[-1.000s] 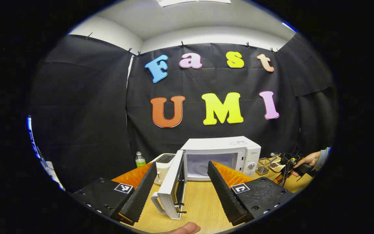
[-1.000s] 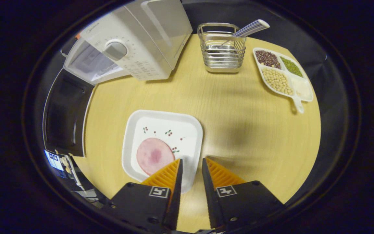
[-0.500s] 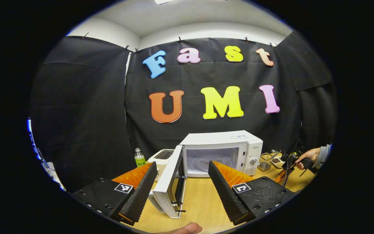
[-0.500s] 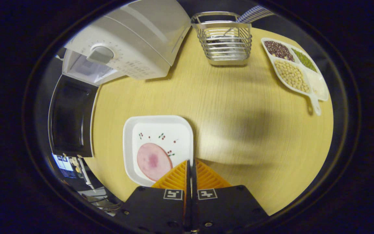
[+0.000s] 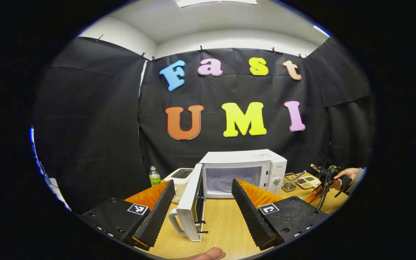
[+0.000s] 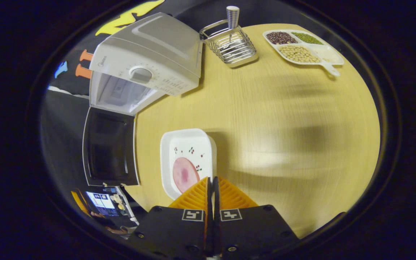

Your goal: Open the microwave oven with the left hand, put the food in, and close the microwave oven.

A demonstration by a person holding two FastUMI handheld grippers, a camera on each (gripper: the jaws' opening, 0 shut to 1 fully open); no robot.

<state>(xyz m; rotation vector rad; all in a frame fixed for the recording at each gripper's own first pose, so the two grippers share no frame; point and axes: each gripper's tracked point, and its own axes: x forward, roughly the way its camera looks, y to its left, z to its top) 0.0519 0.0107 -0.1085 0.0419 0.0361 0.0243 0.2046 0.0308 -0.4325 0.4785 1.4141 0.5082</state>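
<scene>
Right gripper view: my right gripper clenched on plate rim, ham slice aboard, above bench | microwave door open | left gripper released, holding nothing.

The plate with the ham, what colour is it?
White with small red and green sprigs, clearest in the right gripper view.

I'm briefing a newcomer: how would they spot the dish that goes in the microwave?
Start at the white microwave with its door swung open. On the wooden table in front sits a square white plate holding a pink round slice, its rim pinched by the right claw.
</scene>
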